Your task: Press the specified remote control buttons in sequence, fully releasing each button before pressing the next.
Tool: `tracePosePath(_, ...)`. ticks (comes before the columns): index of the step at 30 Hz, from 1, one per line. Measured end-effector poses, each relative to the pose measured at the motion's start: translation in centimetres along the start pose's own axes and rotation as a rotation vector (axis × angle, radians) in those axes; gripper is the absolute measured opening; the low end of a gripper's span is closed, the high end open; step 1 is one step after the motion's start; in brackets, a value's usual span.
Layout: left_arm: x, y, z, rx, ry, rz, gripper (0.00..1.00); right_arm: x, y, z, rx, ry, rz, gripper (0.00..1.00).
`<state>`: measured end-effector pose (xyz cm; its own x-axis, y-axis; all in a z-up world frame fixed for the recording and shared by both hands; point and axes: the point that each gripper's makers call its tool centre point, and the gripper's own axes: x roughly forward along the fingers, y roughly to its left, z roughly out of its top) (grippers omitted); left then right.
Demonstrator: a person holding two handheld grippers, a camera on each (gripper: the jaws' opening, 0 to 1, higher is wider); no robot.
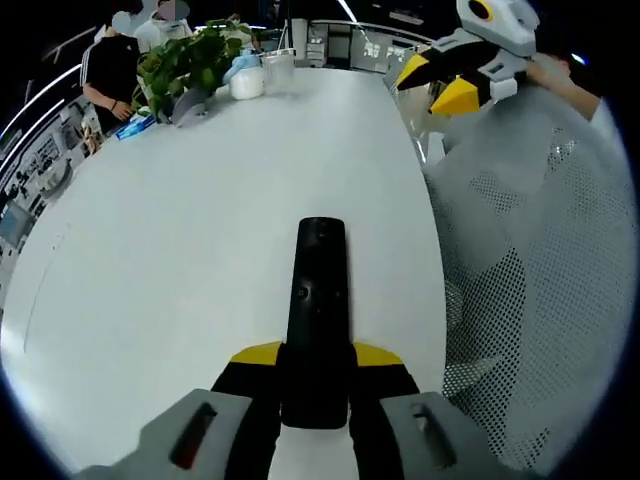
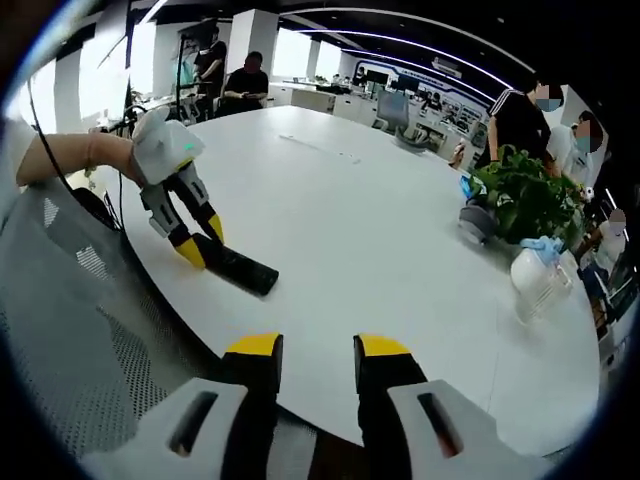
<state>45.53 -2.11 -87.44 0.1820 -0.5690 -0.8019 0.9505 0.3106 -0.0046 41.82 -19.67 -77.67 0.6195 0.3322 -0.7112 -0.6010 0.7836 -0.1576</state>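
A long black remote control lies on the white table, pointing away from me. My left gripper is shut on its near end, one yellow tip on each side. From the right gripper view, that left gripper holds the remote near the table's edge, with a hand behind it. My right gripper hovers open above the near table edge, nothing between its fingers. It also hangs in the air at the upper right of the left gripper view, well clear of the remote.
A potted green plant, a white jar and a clear container stand at the table's far end, where people stand. A grey mesh chair sits beside the table edge. Desks fill the office behind.
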Motion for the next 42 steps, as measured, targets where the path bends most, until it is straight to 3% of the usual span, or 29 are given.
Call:
tracePosePath(7,0.0,-0.1,0.0,0.026,0.022,-0.001,0.19,-0.1,-0.1,-0.5,0.005,0.029,-0.003,0.28)
tracePosePath(16,0.0,-0.1,-0.1,0.020,0.022,-0.002,0.19,0.3,0.8,-2.0,-0.148,0.139,-0.001,0.26)
tracePosePath(24,0.1,-0.2,0.0,0.024,0.035,-0.003,0.19,0.4,0.9,-1.6,-0.113,0.136,0.010,0.27)
tracePosePath(29,-0.1,-0.1,-0.1,0.019,0.006,-0.005,0.19,1.2,2.3,-1.6,-0.149,0.194,0.096,0.29)
tracePosePath(33,0.0,-0.2,0.0,0.029,-0.004,-0.013,0.19,2.7,2.4,-1.4,-0.257,0.264,0.132,0.27)
tracePosePath(42,-0.1,-0.5,0.0,0.052,-0.010,-0.030,0.19,9.0,4.5,0.9,-0.152,0.237,0.216,0.22)
